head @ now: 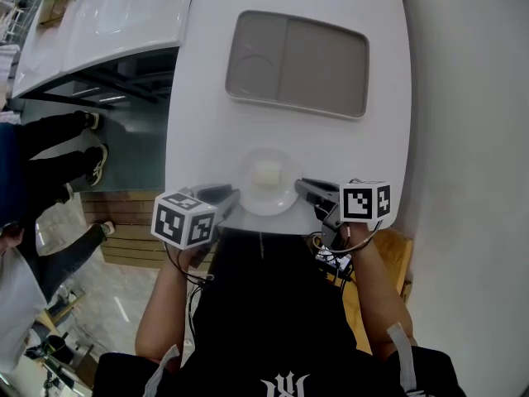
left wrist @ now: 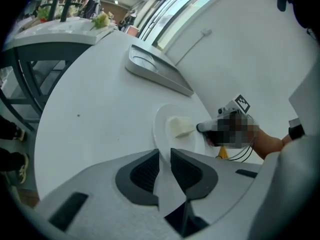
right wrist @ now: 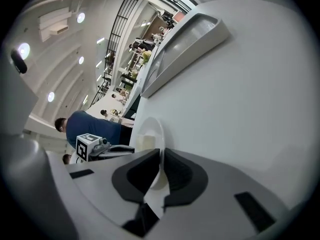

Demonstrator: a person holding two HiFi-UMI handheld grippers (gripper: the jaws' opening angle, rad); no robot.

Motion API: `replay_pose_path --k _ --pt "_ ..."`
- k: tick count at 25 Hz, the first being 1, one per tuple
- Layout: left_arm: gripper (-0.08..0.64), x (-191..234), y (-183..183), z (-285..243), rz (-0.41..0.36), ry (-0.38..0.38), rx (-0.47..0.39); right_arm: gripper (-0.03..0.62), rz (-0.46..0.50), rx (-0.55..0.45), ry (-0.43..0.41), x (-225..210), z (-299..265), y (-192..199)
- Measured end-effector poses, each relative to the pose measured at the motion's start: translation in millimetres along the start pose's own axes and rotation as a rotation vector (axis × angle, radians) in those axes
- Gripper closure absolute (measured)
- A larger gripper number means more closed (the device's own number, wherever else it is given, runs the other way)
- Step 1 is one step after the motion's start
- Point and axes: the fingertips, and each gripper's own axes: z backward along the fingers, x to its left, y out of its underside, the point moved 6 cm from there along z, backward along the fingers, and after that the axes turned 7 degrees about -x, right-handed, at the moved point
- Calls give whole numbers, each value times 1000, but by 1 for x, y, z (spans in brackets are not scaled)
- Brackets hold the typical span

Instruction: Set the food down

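Observation:
A white plate (head: 248,202) sits at the near edge of the white table (head: 207,114), with a pale cube of food (head: 266,174) on it. My left gripper (head: 231,195) grips the plate's left rim, and my right gripper (head: 302,186) grips its right rim. In the left gripper view the plate (left wrist: 162,129) runs edge-on between the left gripper (left wrist: 165,156) pads, with the food (left wrist: 179,126) beyond and the right gripper (left wrist: 202,128) opposite. In the right gripper view the plate rim (right wrist: 152,129) lies between the right gripper (right wrist: 161,154) pads, beside the food (right wrist: 144,142).
A grey compartment tray (head: 297,63) lies on the far half of the table. The table's near edge runs right under the plate, against the person's body. A second white table (head: 107,23) stands at the upper left, and people's legs (head: 74,155) show on the floor to the left.

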Motion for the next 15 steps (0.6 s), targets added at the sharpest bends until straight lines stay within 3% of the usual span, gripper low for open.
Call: replay_pose_path --k 15 --pt "500 -8 -13 5 -60 10 -14 575 -103 -70 -45 3 10 -4"
